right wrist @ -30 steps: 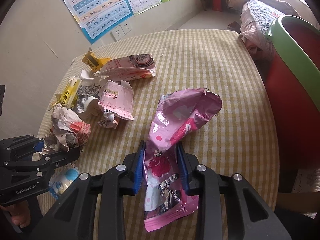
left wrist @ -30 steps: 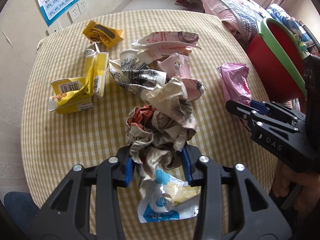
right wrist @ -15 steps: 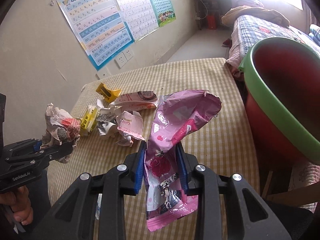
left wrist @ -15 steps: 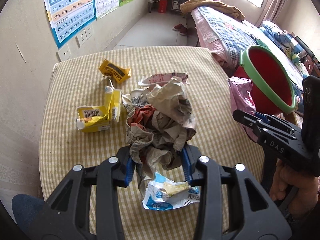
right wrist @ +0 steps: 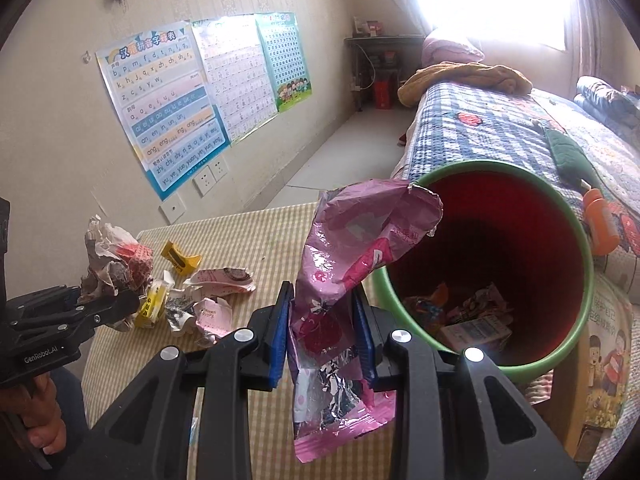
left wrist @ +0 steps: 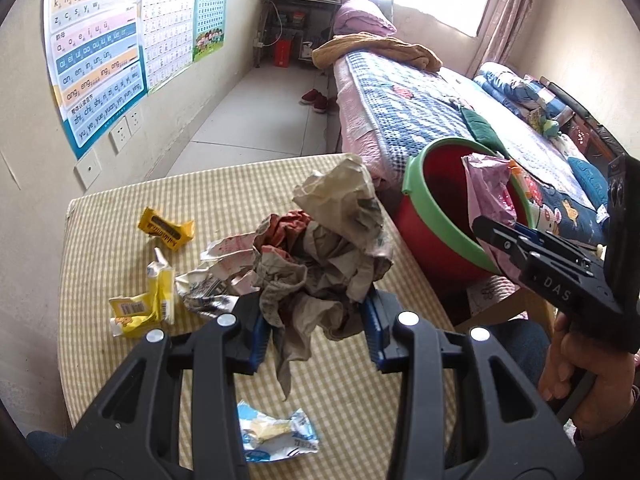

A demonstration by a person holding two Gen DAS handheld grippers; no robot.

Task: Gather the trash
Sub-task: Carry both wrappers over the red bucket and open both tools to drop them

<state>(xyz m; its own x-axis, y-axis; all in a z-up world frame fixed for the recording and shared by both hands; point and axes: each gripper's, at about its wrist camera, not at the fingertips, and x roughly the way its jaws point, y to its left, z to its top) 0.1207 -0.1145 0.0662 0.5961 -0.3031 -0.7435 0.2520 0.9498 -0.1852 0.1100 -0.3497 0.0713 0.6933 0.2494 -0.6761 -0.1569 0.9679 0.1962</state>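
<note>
Red bin sits just past the desk edge. Left fingers pinch crumpled paper above desk; right fingers pinch pink wrapper by bin rim.

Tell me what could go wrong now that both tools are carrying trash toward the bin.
1. The left tool grips only the lower part of the crumpled paper; loose folds might slip or shed pieces onto the table.
2. The pink wrapper in the right tool is limp and could catch the bin on its green rim.
3. With the tools close together, they could bump over the bin.
</note>
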